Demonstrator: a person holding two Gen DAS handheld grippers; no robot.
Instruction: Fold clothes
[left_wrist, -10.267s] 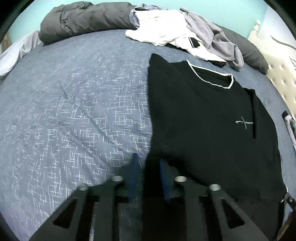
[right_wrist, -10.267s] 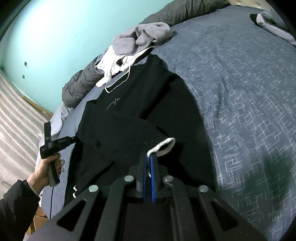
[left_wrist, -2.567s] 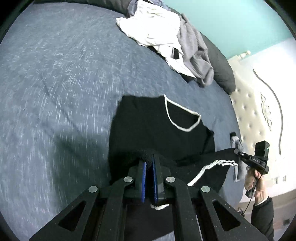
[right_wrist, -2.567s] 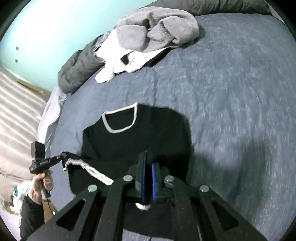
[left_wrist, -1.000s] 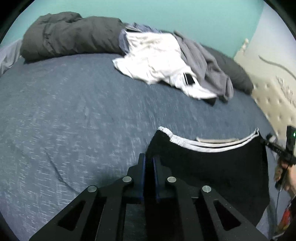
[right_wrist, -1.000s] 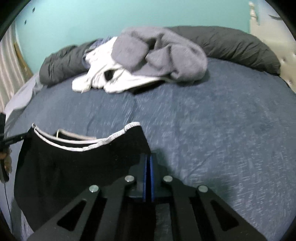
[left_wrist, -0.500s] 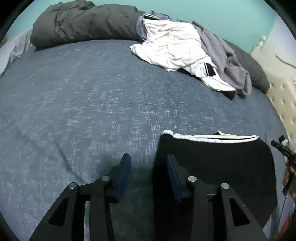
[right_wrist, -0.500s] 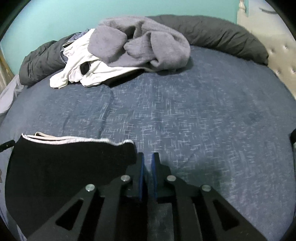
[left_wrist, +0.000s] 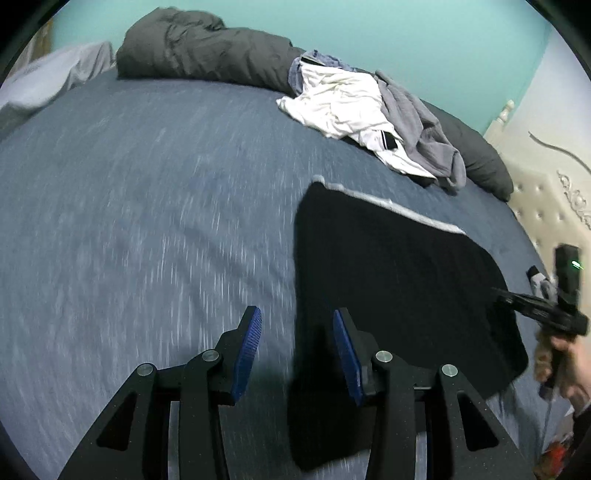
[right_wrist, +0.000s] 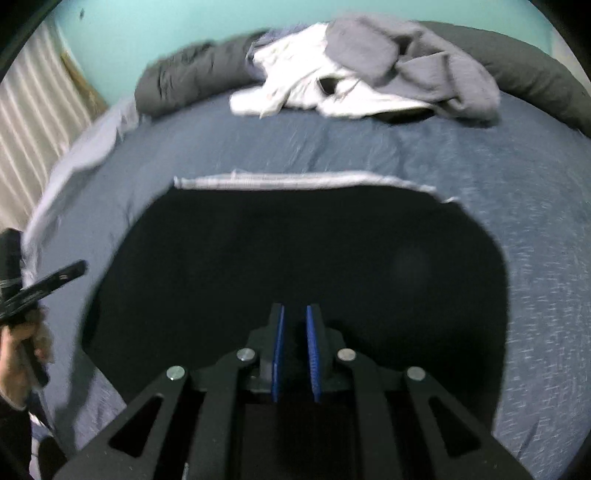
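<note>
A black garment (left_wrist: 388, 273) with white ribbed trim (left_wrist: 388, 205) lies folded flat on the blue bedspread (left_wrist: 147, 221). My left gripper (left_wrist: 295, 312) is open wide at the garment's left edge, holding nothing. In the right wrist view the same garment (right_wrist: 295, 251) fills the middle, its trim (right_wrist: 295, 181) along the far edge. My right gripper (right_wrist: 295, 307) hovers over its near part, the blue pads a narrow gap apart with no cloth pinched. Each view shows the other gripper held in a hand (left_wrist: 569, 369) at the frame's side.
A heap of white clothes (left_wrist: 343, 99) and a grey garment (left_wrist: 421, 133) lies at the far side of the bed, against a rolled dark grey duvet (left_wrist: 207, 59). A padded headboard (left_wrist: 546, 192) is at the right. Bare bedspread stretches to the left of the black garment.
Both grippers have let go of the black garment, which now lies flat. The left jaws opened wider and drew back; the right gripper has shifted over the garment's middle.
</note>
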